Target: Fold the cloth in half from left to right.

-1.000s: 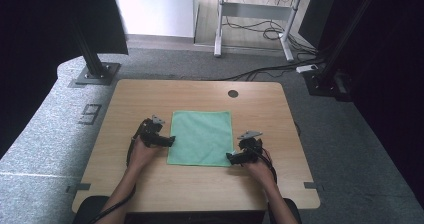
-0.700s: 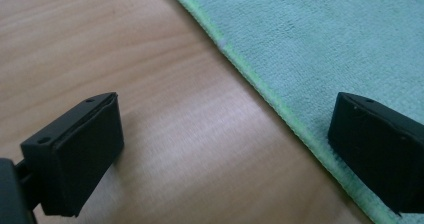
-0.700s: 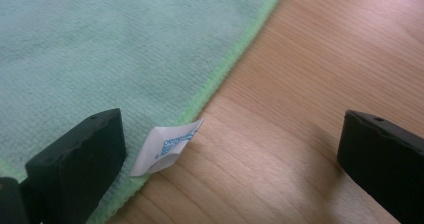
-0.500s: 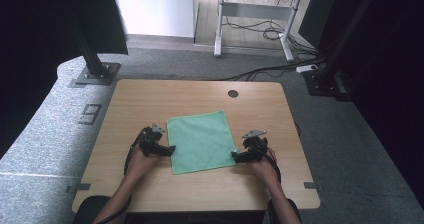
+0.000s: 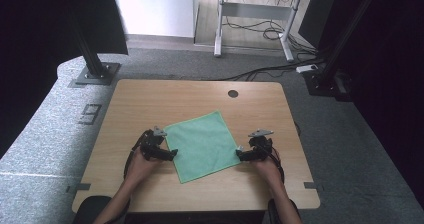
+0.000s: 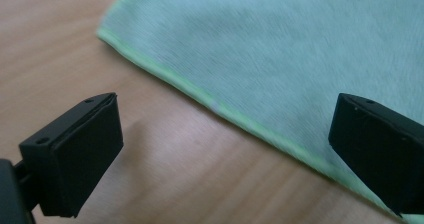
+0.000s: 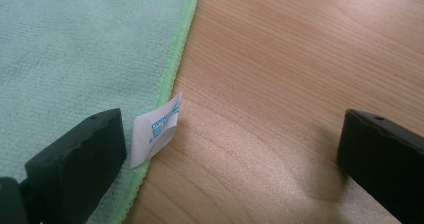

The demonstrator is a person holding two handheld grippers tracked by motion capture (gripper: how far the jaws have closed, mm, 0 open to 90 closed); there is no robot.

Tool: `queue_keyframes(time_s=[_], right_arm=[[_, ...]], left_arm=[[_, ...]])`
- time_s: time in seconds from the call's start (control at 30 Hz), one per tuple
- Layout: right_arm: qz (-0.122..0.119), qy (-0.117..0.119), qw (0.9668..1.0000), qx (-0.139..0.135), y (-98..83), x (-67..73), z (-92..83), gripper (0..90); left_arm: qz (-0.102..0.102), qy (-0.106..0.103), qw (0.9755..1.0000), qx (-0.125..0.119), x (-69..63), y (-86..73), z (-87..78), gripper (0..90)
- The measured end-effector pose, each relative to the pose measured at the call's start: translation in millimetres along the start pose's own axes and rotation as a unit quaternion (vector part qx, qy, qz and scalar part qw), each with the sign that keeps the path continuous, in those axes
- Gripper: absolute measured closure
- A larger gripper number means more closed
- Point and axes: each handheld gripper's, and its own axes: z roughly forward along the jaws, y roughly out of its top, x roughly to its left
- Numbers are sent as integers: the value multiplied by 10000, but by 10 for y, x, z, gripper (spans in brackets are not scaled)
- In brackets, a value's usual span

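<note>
A green cloth [image 5: 202, 145] lies flat on the wooden table [image 5: 150, 99], turned a little out of square. My left gripper [image 5: 172, 154] is at the cloth's left edge, open, with nothing between its jaws. In the left gripper view the cloth [image 6: 300, 49] and its pale green hem run between the two wide-apart jaws. My right gripper [image 5: 239, 155] is at the cloth's right edge, open too. In the right gripper view the cloth [image 7: 75, 54] lies by the left jaw, and a small white label [image 7: 155, 129] sticks out from the hem.
A round cable hole [image 5: 233, 93] sits near the table's far edge. Beyond the table stand black stand legs [image 5: 92, 66] and a white desk frame [image 5: 250, 14] with cables on the floor. Bare wood surrounds the cloth.
The cloth has turned counter-clockwise and slid toward the table's front. Both grippers have moved nearer the front edge with it and now stand open at its side edges.
</note>
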Motion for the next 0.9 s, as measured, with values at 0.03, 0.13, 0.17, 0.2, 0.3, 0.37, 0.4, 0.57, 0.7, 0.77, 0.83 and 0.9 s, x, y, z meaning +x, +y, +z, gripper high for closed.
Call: queue_keyframes(time_s=[0.03, 0.13, 0.17, 0.2, 0.3, 0.37, 0.4, 0.57, 0.7, 0.77, 0.83, 0.9], right_arm=[[-6, -3, 10000, -28, -5, 0, 1, 0], [3, -5, 10000, -98, -24, 1, -2, 0], [4, 2, 9999, -131, -33, 1, -2, 0], [0, -1, 9999, -154, -38, 0, -3, 0], [-2, -3, 9999, -153, -38, 1, -3, 0], [-2, -3, 9999, -155, -39, 1, -3, 0], [-3, -2, 9999, -155, -39, 1, -3, 0], [-1, -2, 9999, -156, -38, 1, -3, 0], [3, -2, 9999, -154, -38, 1, -3, 0], [3, -2, 9999, -153, -38, 1, -4, 0], [4, -2, 9999, -154, -38, 2, -3, 0], [2, -2, 9999, -154, -38, 1, -3, 0]], left_arm=[[7, 51, 10000, -45, 34, 26, -7, 12], [-10, 177, 9998, -130, 148, 108, -11, 14], [-11, 210, 9997, -149, 191, 137, -6, 16], [-21, 251, 9995, -164, 232, 164, 1, 16], [-97, 347, 9992, -186, 345, 247, 38, 16], [-142, 420, 9988, -190, 404, 298, 70, 16], [-152, 456, 9987, -184, 431, 322, 85, 17], [-264, 611, 9976, -194, 554, 406, 165, 27], [-398, 672, 9967, -220, 639, 418, 241, 40], [-407, 701, 9966, -179, 663, 407, 275, 41], [-441, 676, 9966, -141, 680, 387, 318, 41], [-425, 728, 9964, -60, 681, 367, 364, 41]])
